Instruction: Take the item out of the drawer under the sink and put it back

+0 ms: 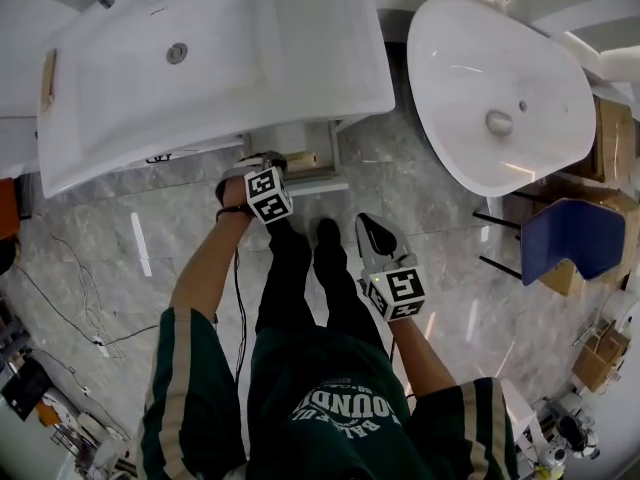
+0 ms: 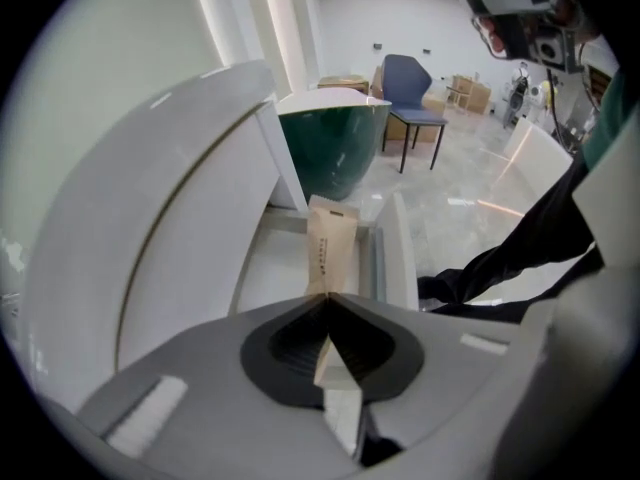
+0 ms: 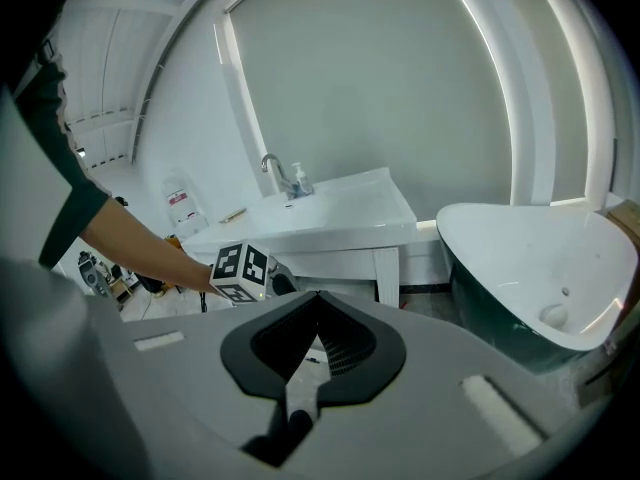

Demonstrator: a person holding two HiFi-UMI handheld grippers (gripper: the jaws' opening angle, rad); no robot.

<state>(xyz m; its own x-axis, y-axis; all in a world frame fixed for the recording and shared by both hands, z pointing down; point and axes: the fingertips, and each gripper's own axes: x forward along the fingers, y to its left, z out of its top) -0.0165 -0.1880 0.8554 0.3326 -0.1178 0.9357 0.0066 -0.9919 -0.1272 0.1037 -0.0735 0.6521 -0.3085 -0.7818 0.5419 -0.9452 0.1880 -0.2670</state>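
Note:
A tan paper packet (image 2: pixel 332 250) sticks out past the tips of my left gripper (image 2: pixel 328 296), which is shut on its lower end. It hangs above the open white drawer (image 2: pixel 396 258) under the sink (image 2: pixel 190 208). From the head view the left gripper (image 1: pixel 268 163) points steeply down at the drawer (image 1: pixel 325 182) just below the sink's front edge (image 1: pixel 220 78), with the packet (image 1: pixel 301 160) beside its tips. My right gripper (image 1: pixel 370 224) hovers over the floor to the right, away from the drawer. Its jaws (image 3: pixel 318 294) meet at the tip with nothing between them.
A white bathtub (image 1: pixel 500 88) with a dark green outside (image 2: pixel 335 148) stands right of the sink. A blue chair (image 1: pixel 572 236) and cardboard boxes (image 1: pixel 612 138) lie beyond it. The person's dark legs (image 1: pixel 305 278) stand on the marble floor in front of the drawer.

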